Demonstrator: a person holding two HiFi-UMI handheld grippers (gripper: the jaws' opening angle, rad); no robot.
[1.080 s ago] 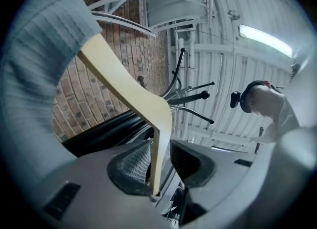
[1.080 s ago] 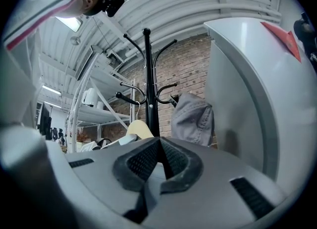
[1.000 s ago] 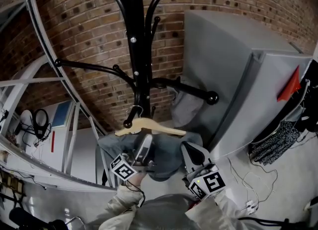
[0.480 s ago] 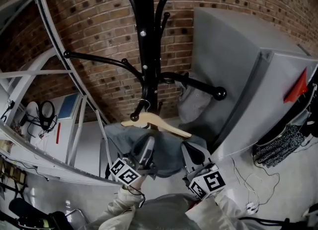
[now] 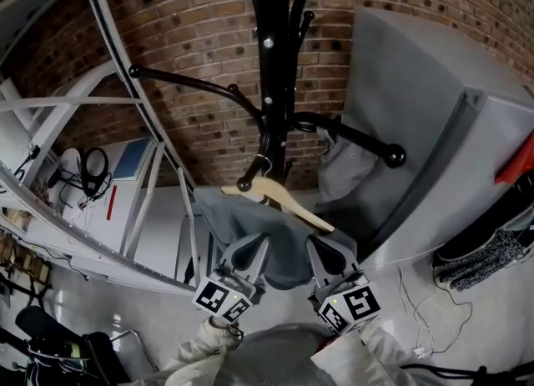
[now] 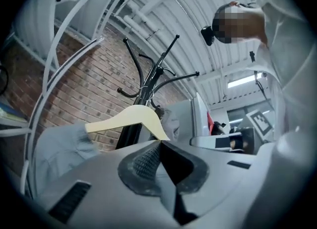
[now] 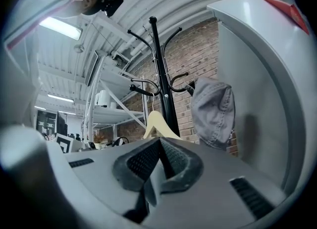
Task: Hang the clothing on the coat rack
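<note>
The black coat rack stands against a brick wall. A pale wooden hanger hangs by its hook on a low arm, with its right end tilted down. A blue-grey garment is draped on it. My left gripper sits just below the garment; its jaws have just been closing and now meet with nothing between them. My right gripper is beside it, also shut and empty. In the left gripper view the hanger and the cloth lie beyond the tips. The right gripper view shows the hanger past its tips.
A second grey garment hangs on the rack's right arm. A tall grey cabinet stands close on the right. A white metal shelving frame fills the left side. A knitted grey item lies at the far right.
The left gripper's jaws stood apart a second ago and are now together, and the gripper has rolled. The hanger's right end has dropped lower. The right gripper has shifted only slightly.
</note>
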